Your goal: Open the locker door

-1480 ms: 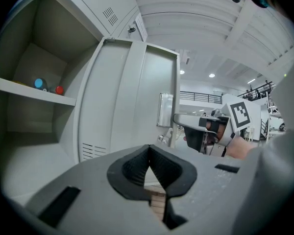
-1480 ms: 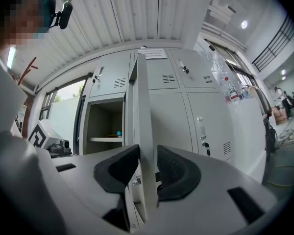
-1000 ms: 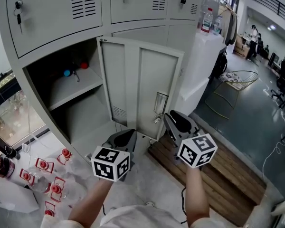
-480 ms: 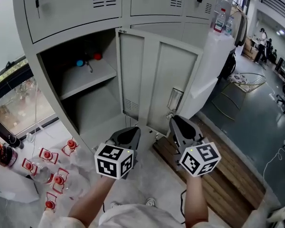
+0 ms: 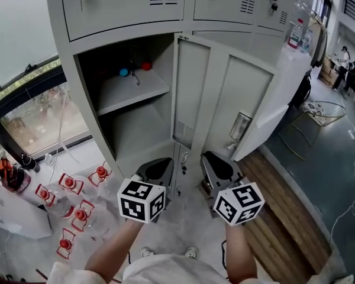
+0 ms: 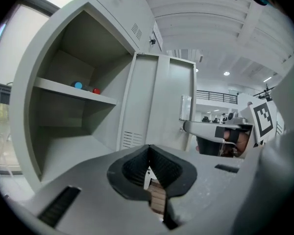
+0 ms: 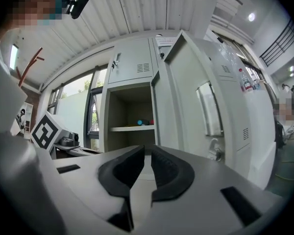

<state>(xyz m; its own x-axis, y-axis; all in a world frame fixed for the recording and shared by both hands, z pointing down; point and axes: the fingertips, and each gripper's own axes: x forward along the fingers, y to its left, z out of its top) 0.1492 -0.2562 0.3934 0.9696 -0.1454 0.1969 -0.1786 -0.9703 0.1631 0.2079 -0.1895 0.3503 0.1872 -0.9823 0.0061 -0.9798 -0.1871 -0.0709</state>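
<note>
**Left tongs (image 5: 158,169) and right tongs (image 5: 212,161) empty, grey sheet-metal locker door (image 5: 225,99) already wide open**

Stands swung well out from the tall grey steel locker bank (image 5: 124,10), just ahead of both hands, with the compartment and its grey shelf (image 5: 136,93) fully exposed. Judged done, or all but. Nothing left except perhaps a last nudge wider.

Left tongs pressed together on nothing. Right tongs a narrow slit apart, just been closing, nothing between them. Near the door's lower edge, apparently not touching.

On the shelf, a small blue round object (image 5: 124,72) beside a small red one (image 5: 147,66).
</note>
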